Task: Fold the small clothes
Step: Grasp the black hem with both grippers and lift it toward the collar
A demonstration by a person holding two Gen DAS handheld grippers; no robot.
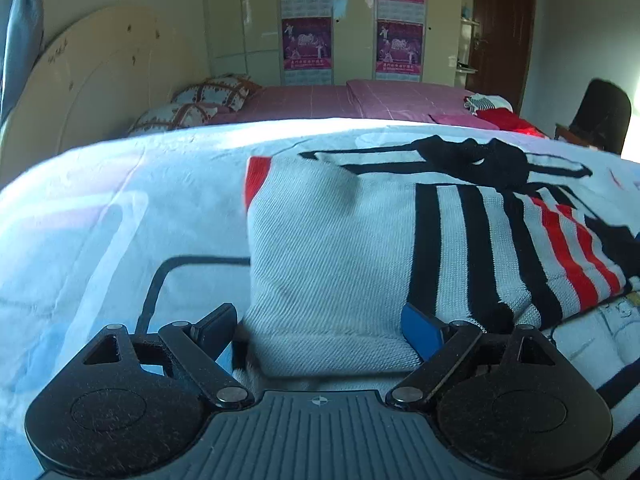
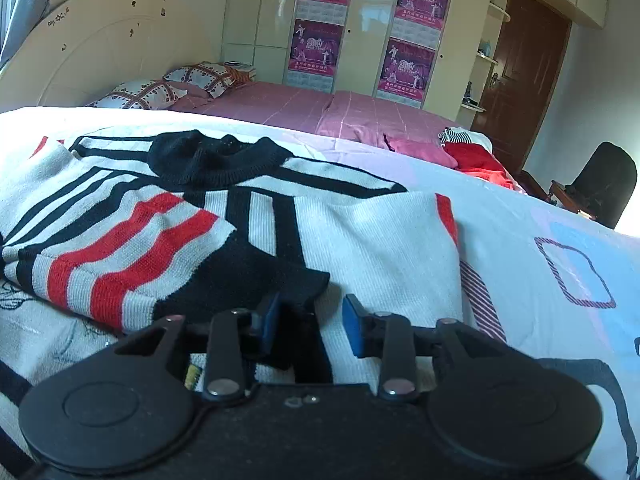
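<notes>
The sweater point(image 1: 332, 248) hem is straddled by the wide-open left gripper point(image 1: 320, 332); the right gripper point(image 2: 310, 320), part-open, grips nothing.

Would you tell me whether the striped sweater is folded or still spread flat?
Partly folded: the sweater's striped sleeve lies across its body.

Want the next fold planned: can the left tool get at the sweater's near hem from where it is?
Probably yes. The left tool stands wide open with the sweater hem's white edge lying between its fingers; nothing covers that edge. The pads do not seem to press on it yet.
</notes>
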